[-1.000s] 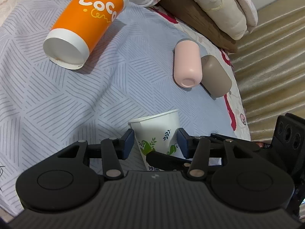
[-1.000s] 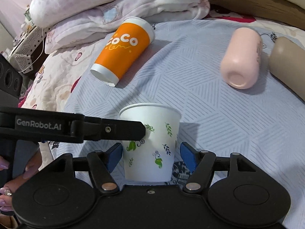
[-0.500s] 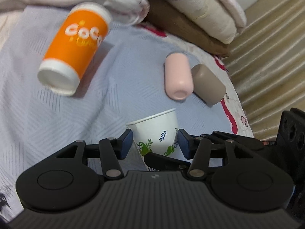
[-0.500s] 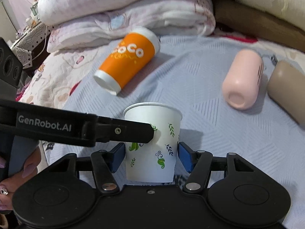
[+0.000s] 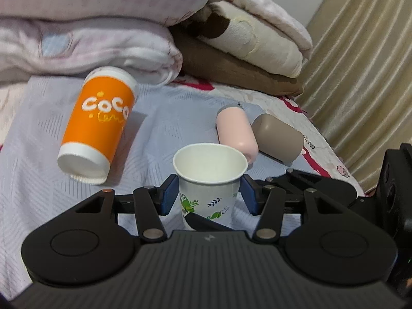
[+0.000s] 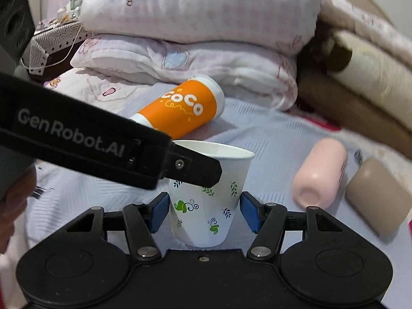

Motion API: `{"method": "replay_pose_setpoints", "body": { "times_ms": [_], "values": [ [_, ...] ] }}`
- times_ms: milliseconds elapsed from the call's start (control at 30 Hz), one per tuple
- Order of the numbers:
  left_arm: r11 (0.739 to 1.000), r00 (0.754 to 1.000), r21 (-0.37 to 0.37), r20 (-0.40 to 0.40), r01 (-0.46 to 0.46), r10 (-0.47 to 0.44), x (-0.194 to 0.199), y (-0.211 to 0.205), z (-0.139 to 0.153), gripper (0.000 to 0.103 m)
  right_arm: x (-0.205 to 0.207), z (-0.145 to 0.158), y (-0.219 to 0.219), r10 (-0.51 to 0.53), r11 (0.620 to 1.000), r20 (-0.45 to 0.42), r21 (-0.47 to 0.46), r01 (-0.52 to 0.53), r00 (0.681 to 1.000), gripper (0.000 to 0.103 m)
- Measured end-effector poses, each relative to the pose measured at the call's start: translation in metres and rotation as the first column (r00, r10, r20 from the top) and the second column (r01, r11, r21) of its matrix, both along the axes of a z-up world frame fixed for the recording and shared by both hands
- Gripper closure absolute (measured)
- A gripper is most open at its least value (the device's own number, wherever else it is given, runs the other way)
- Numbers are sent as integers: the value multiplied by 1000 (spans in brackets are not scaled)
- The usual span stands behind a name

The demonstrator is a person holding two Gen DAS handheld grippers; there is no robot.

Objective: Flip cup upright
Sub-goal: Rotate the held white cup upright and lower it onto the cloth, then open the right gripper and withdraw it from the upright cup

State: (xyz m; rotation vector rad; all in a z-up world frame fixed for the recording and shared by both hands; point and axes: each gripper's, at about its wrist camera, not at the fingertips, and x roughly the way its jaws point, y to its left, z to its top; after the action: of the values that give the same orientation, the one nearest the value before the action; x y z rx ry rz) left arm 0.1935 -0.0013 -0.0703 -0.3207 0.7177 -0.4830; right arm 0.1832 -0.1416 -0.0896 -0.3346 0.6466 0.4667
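A white paper cup with green leaf print (image 5: 209,177) stands upright, mouth up, on the grey-blue patterned bedsheet (image 5: 33,180). It also shows in the right wrist view (image 6: 208,200). My left gripper (image 5: 209,195) straddles the cup with both blue pads close to its sides, a thin gap on each side. My right gripper (image 6: 204,209) straddles the same cup from another side, its pads a little apart from the wall. One left finger (image 6: 190,167) crosses in front of the cup's rim in the right wrist view.
An orange "CoCo" cup (image 5: 99,128) lies on its side at the back left. A pink cup (image 5: 237,131) and a beige cup (image 5: 278,139) lie on their sides at the right. Folded quilts and pillows (image 5: 103,25) are stacked behind. A curtain (image 5: 360,64) hangs at the right.
Both wrist cameras have tilted to a lower, flatter view, so the cup's open mouth now shows in the left view. The cup stays upright between both grippers.
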Motion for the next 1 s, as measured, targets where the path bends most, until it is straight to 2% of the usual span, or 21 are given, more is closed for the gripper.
{"method": "replay_pose_setpoints", "body": {
  "times_ms": [67,267,333,400,533,733,1000],
  "values": [
    [1000,999,13,44,-8,7,-2,-3,-1,52,-1,-3,2,9,1000,58,-26,-8,998,37],
    [996,986,83,165,-40,26,-6,-14,-5,51,7,-17,1,13,1000,203,6,-14,979,37],
    [998,984,49,177,-31,22,-6,-10,-11,50,12,-24,3,3,1000,232,21,-9,973,37],
    [1000,987,15,160,-19,16,-2,-7,-16,50,20,-32,4,-12,1000,211,29,6,977,37],
    [998,983,58,185,-18,7,-1,-10,-22,50,25,-36,3,-16,999,194,37,9,981,40],
    [999,985,42,170,-10,3,1,-10,-26,47,30,-25,2,-53,994,170,100,37,984,40],
    [998,986,58,164,12,-21,1,-14,-29,47,28,-28,5,-38,997,153,71,28,988,42]
  ]
}}
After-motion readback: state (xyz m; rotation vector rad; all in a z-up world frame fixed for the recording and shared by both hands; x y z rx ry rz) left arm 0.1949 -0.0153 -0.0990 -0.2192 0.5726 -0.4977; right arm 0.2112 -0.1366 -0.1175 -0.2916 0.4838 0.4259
